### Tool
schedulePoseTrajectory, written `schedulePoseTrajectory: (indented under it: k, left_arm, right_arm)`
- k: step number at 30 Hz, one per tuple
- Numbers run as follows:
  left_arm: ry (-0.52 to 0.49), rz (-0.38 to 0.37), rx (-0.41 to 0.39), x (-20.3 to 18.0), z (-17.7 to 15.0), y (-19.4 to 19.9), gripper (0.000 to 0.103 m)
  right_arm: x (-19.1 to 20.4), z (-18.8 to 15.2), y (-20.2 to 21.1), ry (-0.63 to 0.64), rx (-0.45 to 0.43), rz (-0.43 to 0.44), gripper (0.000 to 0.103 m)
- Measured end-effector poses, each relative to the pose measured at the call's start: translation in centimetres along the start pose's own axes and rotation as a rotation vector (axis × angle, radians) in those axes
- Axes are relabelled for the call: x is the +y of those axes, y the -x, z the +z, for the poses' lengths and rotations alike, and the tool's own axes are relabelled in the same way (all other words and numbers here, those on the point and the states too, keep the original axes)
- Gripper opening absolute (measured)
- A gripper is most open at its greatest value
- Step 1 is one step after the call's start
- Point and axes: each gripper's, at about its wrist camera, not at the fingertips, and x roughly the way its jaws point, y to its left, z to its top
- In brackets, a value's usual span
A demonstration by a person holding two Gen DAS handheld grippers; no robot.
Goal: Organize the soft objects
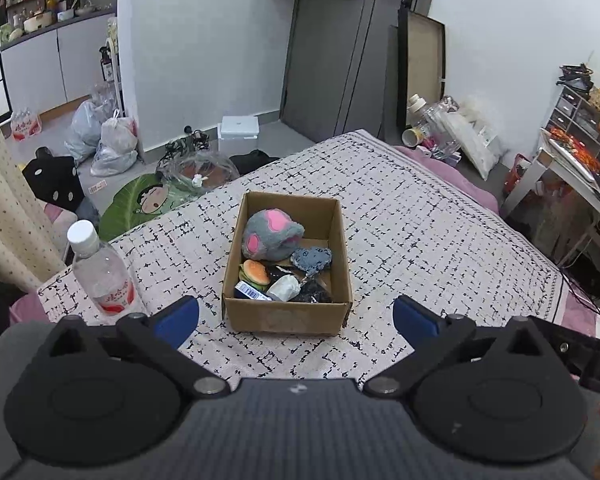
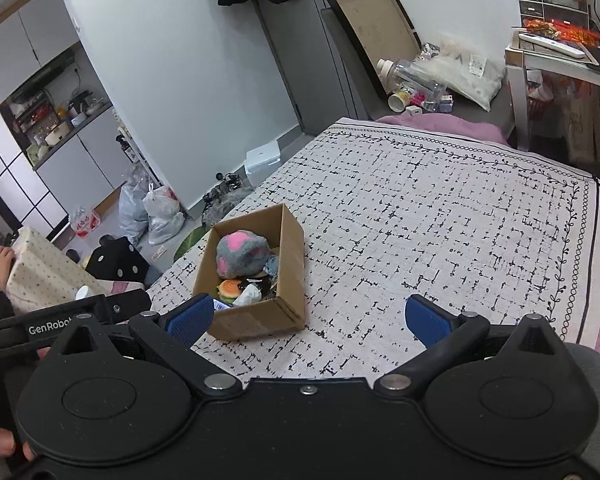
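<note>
Both grippers hung above the bed, tipped downward. The left gripper [image 1: 296,322] had its blue fingers [image 1: 178,320] spread wide with nothing between them, no pad touching anything. Just beyond them, framed in the gap, sat the cardboard box [image 1: 286,316] on the black-and-white patterned blanket [image 1: 420,240]. Inside lay the soft things: a grey-and-pink plush toy [image 1: 270,234] at the far end, a blue-grey plush piece [image 1: 312,260] beside it, a toy hamburger [image 1: 255,272] and a white wad [image 1: 284,288] nearer the fingers. A water bottle [image 1: 100,268] stood outside the left finger. The right gripper [image 2: 310,320] was spread empty too; the box lay beyond its left finger [image 2: 190,318], open blanket ahead.
</note>
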Motion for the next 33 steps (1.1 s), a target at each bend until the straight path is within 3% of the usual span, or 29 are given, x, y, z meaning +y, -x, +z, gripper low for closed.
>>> schedulePoseTrajectory:
  k: [11, 33]
  left_arm:
    - [-0.097, -0.006, -0.01, -0.4, -1.2, 2.8, 0.102]
    - [-0.104, -0.013, -0.044, -0.5, -1.2, 5.2, 0.102]
  right_arm:
    - [0.6, 0.1, 2.8, 0.058, -0.036, -0.039, 0.103]
    - [1.4, -0.9, 3.8, 0.121, -0.047, -0.088, 0.103]
